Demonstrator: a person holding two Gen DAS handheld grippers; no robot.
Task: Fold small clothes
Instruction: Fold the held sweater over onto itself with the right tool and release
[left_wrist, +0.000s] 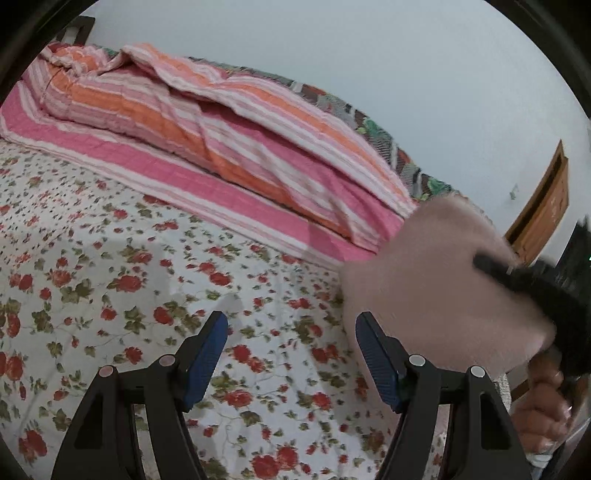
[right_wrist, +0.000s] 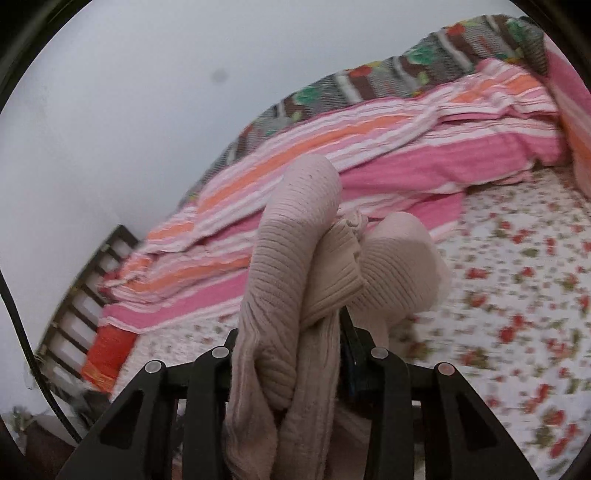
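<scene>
Right tool clamps beige knit garment — lifted above floral bedsheet.

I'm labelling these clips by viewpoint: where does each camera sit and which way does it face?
Left wrist: on the open left gripper, facing down across the floral sheet; right gripper and hand show.
Right wrist: on the right gripper, shut on the beige garment, facing the wall.
Shared: garment, sheet, striped quilt.
</scene>
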